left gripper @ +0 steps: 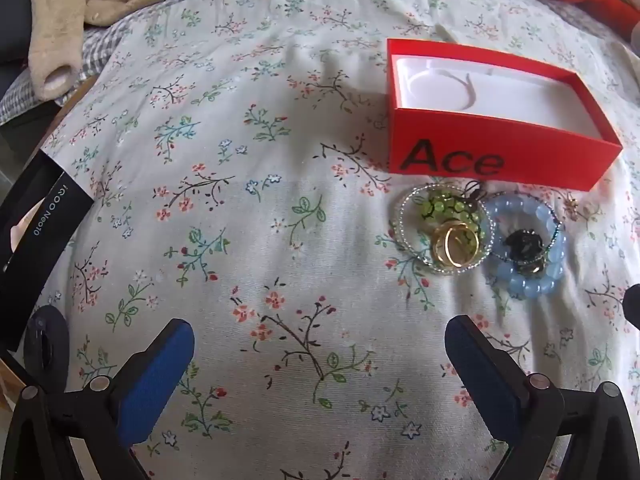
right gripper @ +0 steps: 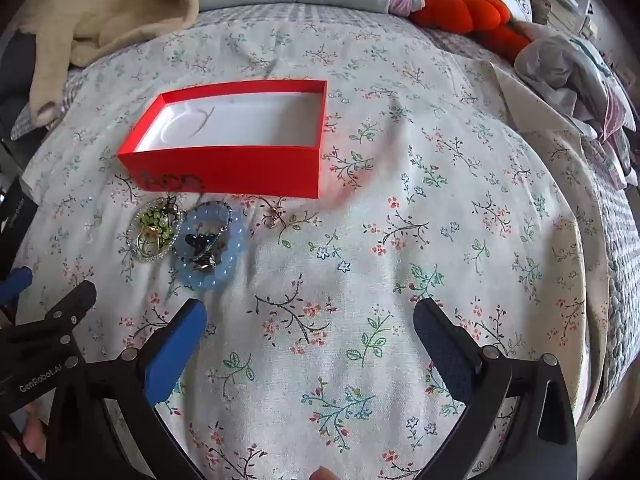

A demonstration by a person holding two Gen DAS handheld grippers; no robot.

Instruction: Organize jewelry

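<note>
Both grippers, left gripper (left gripper: 320,344) and right gripper (right gripper: 310,320), hover spread wide and empty over the floral bedspread (left gripper: 240,200), jewelry pile (left gripper: 476,232) of beaded bracelets and gold rings lying mid-bed, just beside the open red box (left gripper: 492,152)'s near wall.

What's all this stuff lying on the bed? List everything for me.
Box: one, red, white inside, empty, open, on the bedspread.
Blue bracelet: one, pale blue beads, in front of the box.
Clear bracelet: one, beside the blue one, ringing green beads and gold rings.
Dark trinkets: black, count unclear, inside the blue bracelet.
Bedspread: one, white floral.
Beige garment: one, far left.
Orange plush: one, far right.
Black box: one, left edge.
Left gripper: open, empty.
Right gripper: open, empty.
</note>
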